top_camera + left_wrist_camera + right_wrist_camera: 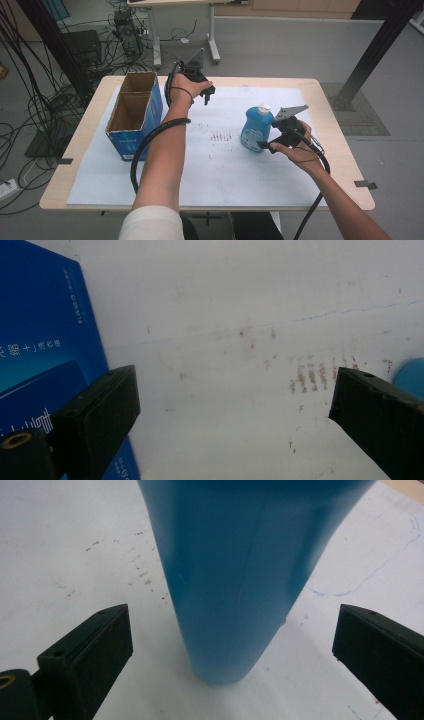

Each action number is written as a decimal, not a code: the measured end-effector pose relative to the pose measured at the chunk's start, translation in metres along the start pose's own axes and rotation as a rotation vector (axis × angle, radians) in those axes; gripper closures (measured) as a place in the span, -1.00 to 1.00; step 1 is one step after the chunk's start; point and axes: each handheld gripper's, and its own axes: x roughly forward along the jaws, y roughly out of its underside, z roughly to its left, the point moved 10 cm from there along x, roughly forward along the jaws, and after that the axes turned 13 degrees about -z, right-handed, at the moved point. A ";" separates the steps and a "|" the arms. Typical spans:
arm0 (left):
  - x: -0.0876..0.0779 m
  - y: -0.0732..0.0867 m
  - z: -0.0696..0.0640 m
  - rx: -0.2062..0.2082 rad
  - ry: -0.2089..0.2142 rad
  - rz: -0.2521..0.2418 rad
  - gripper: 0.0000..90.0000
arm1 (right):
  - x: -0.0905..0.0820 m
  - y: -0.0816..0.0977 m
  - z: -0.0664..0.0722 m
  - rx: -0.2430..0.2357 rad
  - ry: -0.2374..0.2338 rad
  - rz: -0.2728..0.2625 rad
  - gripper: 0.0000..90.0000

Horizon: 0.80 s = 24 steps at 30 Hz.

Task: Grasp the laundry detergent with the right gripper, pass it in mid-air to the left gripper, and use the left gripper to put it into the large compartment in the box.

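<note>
A blue bottle (256, 127) with a white cap stands upright on the white sheet, right of centre. In the right gripper view the blue bottle (235, 570) rises between the wide-apart jaws without touching either. My right gripper (270, 145) is open, just right of the bottle's base. A blue cardboard box (134, 114), open on top with two empty compartments, stands at the left. My left gripper (209, 95) hangs open over the far middle of the sheet, right of the box. In the left gripper view the box's blue side (45, 355) lies beside the left jaw.
The white sheet (210, 170) covers most of the wooden table (75, 150) and carries reddish smudges (220, 136) at its centre. Black cables trail from both grippers across the near side. Beyond the table are floor cables, a table leg and a black post.
</note>
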 end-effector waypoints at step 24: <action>0.002 0.000 -0.001 -0.006 0.005 -0.002 -0.86 | 0.010 -0.006 0.004 0.015 0.001 -0.109 -0.96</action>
